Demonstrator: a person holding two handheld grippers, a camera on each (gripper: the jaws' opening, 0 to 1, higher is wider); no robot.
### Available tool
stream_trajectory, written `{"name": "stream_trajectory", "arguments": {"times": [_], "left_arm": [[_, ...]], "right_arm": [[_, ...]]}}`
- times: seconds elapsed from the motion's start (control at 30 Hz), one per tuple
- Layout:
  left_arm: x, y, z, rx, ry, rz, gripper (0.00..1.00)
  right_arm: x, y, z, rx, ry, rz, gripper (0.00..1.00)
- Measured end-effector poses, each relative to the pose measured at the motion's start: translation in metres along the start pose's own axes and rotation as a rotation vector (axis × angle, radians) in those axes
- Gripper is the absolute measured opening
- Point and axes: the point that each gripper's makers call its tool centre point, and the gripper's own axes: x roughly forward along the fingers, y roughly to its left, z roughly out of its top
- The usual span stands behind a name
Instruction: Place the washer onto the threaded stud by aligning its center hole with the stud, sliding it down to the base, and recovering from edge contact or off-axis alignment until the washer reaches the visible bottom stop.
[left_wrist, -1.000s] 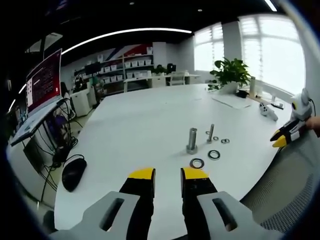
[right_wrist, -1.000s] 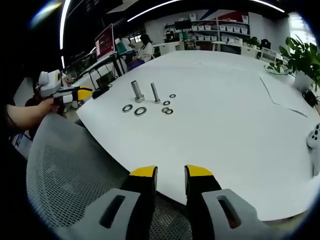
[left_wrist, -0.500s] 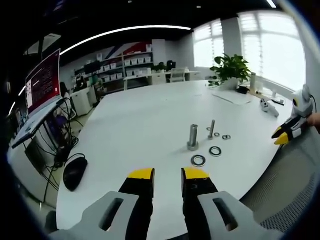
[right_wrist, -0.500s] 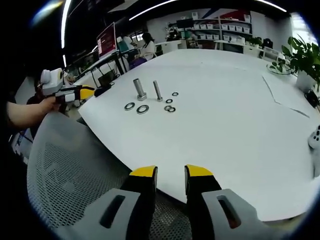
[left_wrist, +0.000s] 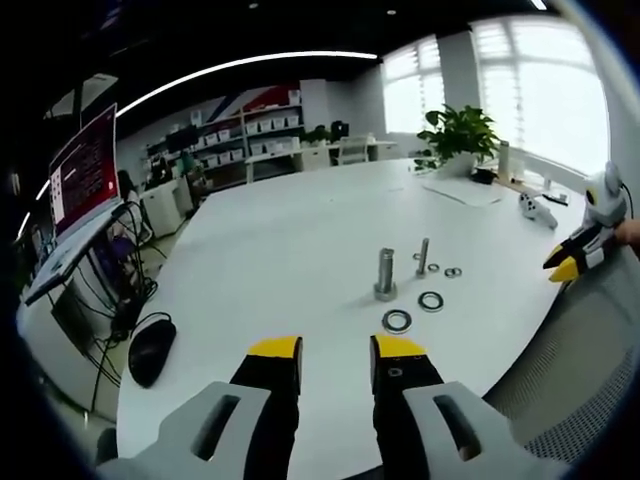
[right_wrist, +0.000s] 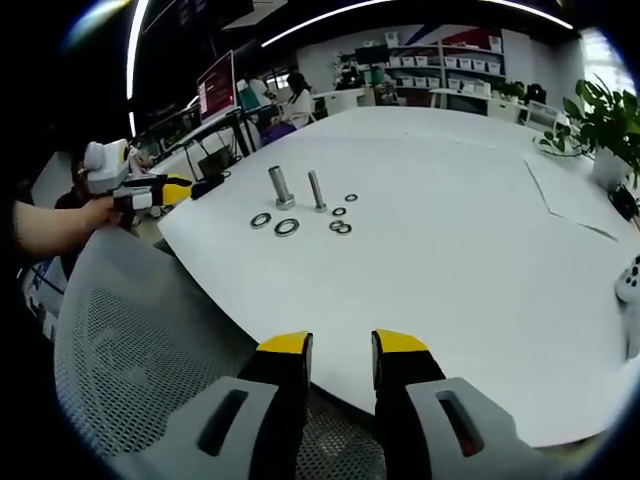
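Note:
On the white table (left_wrist: 300, 240) a thick threaded stud (left_wrist: 386, 275) stands upright, with a thinner stud (left_wrist: 423, 257) beside it. Two larger washers (left_wrist: 397, 321) (left_wrist: 431, 300) lie flat in front of them, and small washers (left_wrist: 453, 272) lie by the thin stud. My left gripper (left_wrist: 336, 348) is open and empty, hovering over the table's near part short of the washers. My right gripper (right_wrist: 342, 343) is open and empty at the table edge, far from the thick stud (right_wrist: 280, 187) and the washers (right_wrist: 287, 227). The right gripper (left_wrist: 570, 262) also appears past the table's right edge, and the left gripper (right_wrist: 160, 190) sits in a hand.
A black mouse (left_wrist: 148, 350) lies at the table's left edge near a monitor (left_wrist: 85, 175). A mesh chair back (right_wrist: 130, 340) stands under my right gripper. A potted plant (left_wrist: 460, 135) and a white controller (left_wrist: 535, 208) sit at the far right.
My left gripper's jaws have spread slightly wider. Both cameras shifted a little; the studs and washers have stayed in place on the table.

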Motion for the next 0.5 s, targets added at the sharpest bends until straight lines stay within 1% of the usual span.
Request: {"name": "stream_trajectory", "arguments": {"times": [0.07,0.1,0.17,0.27,0.37,0.43,0.47,0.5], "left_arm": [[-0.001,0.001,0.002,-0.004,-0.007,0.004,0.27],[-0.002,0.002,0.004,-0.007,-0.02,0.008,0.27],[-0.002,0.002,0.006,-0.013,-0.032,0.006,0.31],[-0.001,-0.004,0.006,-0.013,-0.031,-0.025,0.34],[-0.001,-0.012,0.01,-0.013,-0.043,-0.079,0.37],[-0.003,-0.013,0.015,-0.025,-0.064,-0.099,0.39],[-0.004,-0.012,0.018,-0.031,-0.077,-0.099,0.39],[-0.005,-0.009,0.022,-0.035,-0.102,-0.1,0.39]], "right_arm": [[0.0,-0.001,0.0,0.0,0.002,-0.003,0.26],[0.0,-0.001,0.0,-0.001,0.003,-0.004,0.26],[0.0,-0.001,0.0,0.0,0.005,-0.007,0.26],[-0.001,-0.003,-0.002,0.015,0.011,-0.02,0.27],[-0.001,-0.007,-0.001,0.026,0.007,-0.035,0.27],[-0.001,-0.006,-0.001,0.026,0.007,-0.034,0.27],[-0.001,-0.006,-0.001,0.026,0.008,-0.034,0.27],[-0.001,-0.007,-0.001,0.027,0.008,-0.036,0.27]]}}
